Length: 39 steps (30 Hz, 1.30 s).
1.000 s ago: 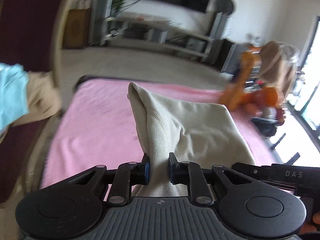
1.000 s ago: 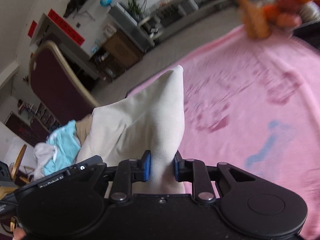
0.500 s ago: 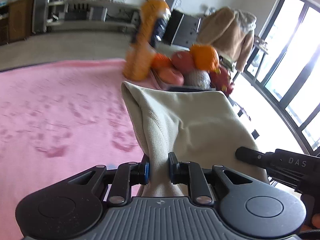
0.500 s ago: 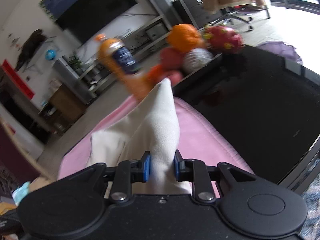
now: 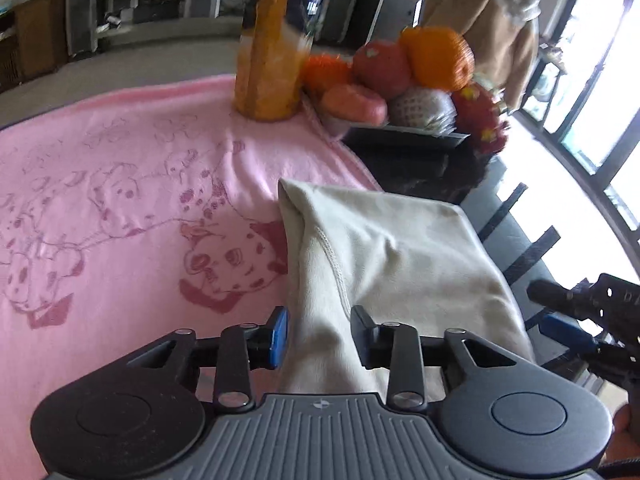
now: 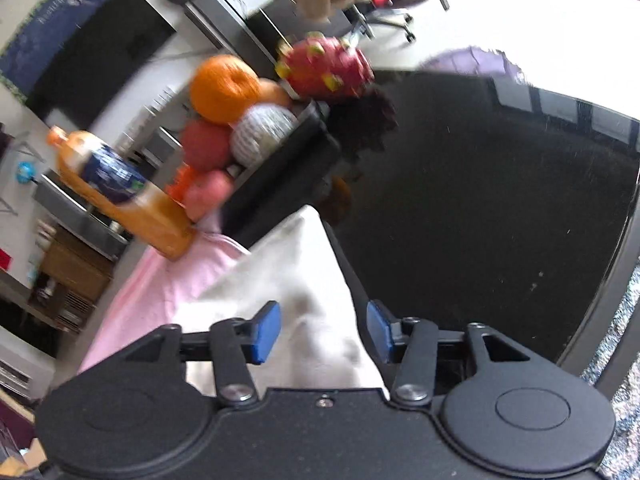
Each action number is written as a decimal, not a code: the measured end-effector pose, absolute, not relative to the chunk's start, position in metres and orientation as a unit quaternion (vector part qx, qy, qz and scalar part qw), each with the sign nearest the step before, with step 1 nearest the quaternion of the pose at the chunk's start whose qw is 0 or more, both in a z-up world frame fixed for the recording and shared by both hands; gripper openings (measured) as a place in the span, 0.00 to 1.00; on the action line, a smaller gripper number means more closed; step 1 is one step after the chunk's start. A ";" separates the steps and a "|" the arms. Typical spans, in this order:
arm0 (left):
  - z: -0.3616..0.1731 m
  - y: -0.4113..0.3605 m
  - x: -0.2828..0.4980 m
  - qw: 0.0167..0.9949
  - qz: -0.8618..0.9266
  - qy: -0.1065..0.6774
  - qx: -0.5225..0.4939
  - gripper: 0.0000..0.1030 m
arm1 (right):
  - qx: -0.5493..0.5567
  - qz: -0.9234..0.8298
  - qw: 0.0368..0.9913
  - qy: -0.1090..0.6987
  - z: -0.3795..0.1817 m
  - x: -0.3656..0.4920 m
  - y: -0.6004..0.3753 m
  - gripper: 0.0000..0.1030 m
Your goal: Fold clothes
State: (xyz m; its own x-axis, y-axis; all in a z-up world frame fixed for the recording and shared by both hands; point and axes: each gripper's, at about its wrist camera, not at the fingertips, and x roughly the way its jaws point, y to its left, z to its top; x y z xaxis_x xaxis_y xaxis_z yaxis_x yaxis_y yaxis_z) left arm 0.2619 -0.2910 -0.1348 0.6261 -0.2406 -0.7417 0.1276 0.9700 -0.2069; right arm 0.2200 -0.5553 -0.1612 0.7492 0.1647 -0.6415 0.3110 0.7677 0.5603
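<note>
Cloth between parted jaws, both views; motion blur throughout.

Left wrist: left gripper (image 5: 320,334) spread wide, folded cream garment (image 5: 400,256) lying between the pads, its near end hidden under the gripper body. It rests at the edge of a pink blanket (image 5: 120,200) printed with spotted dogs. One orange bottle (image 5: 272,40), top cut off; fruit tray (image 5: 404,132) blurred. Right wrist: right gripper (image 6: 324,330) equally wide, garment (image 6: 296,280) between pads, overlapping a black glossy table (image 6: 500,200). One bottle (image 6: 120,192), one dragon fruit (image 6: 324,68).

Blown-out daylight from the windows (image 5: 592,92) (fruit blurred, edges bowed).
</note>
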 end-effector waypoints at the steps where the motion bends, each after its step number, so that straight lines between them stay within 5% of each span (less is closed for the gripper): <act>1: -0.131 -0.287 0.255 0.903 -0.098 0.413 -0.065 0.32 | 0.337 -0.041 0.875 0.344 -0.158 0.215 -0.555 0.49; 3: -0.126 -0.282 0.245 0.908 -0.092 0.403 -0.068 0.24 | 0.331 -0.033 0.882 0.334 -0.153 0.204 -0.551 0.47; 6: -0.122 -0.284 0.239 0.905 -0.112 0.402 -0.079 0.15 | 0.292 -0.007 0.895 0.337 -0.148 0.199 -0.534 0.15; 12: -0.147 -0.301 0.254 0.888 -0.116 0.443 -0.054 0.13 | 0.261 -0.011 0.876 0.405 -0.165 0.216 -0.525 0.11; 14: -0.167 -0.289 0.266 0.868 -0.096 0.479 -0.086 0.16 | 0.273 -0.020 0.864 0.421 -0.173 0.218 -0.532 0.00; 33: -0.147 -0.305 0.324 0.887 -0.091 0.450 -0.052 0.13 | 0.352 -0.002 0.866 0.354 -0.169 0.256 -0.544 0.06; 39: -0.171 -0.285 0.330 0.876 -0.069 0.470 -0.086 0.30 | 0.326 -0.040 0.855 0.401 -0.183 0.270 -0.541 0.01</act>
State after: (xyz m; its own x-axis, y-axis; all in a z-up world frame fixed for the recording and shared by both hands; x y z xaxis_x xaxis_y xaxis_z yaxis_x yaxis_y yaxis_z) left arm 0.3304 -0.2849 -0.1706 0.5483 -0.2008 -0.8118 0.0397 0.9759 -0.2145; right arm 0.2700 -0.5409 -0.1834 0.6750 0.1936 -0.7120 0.3303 0.7836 0.5262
